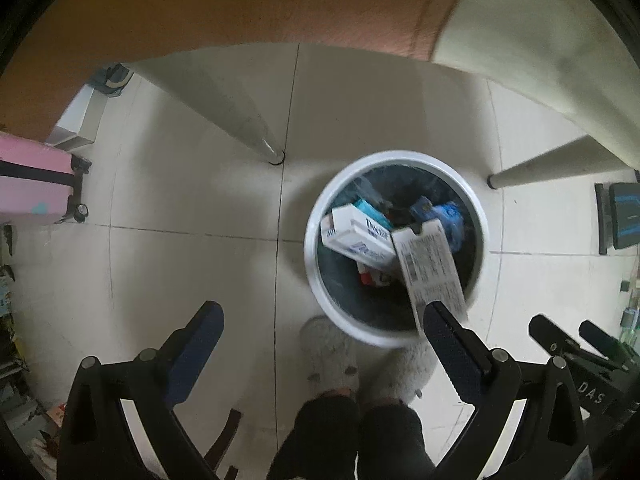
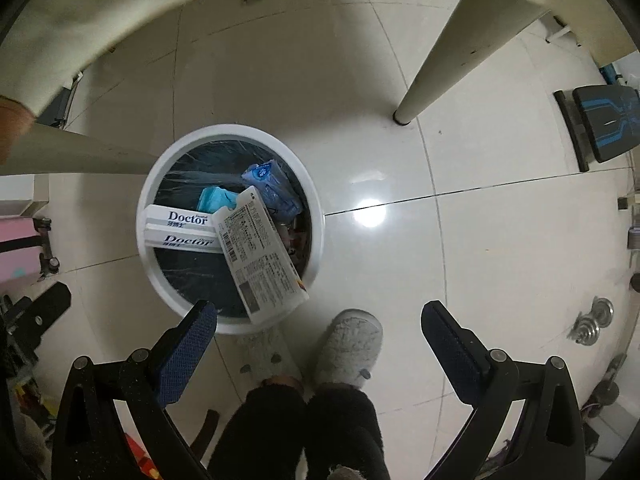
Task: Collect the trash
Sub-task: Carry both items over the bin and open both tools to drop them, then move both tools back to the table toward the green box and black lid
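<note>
A round white trash bin with a dark liner stands on the tiled floor. Inside lie a white "Doctor" box, a long white printed box leaning over the rim, a teal packet and a blue wrapper. My left gripper hangs open high above the floor, just left of the bin, with nothing between its fingers. My right gripper is open too, above the bin's right side, also without a load. The right gripper's fingers show at the right edge of the left wrist view.
A person's fuzzy grey slippers and dark trousers stand right beside the bin. Table legs rise close by. A pink suitcase sits left, a black and blue bench right, dumbbell plates lower right.
</note>
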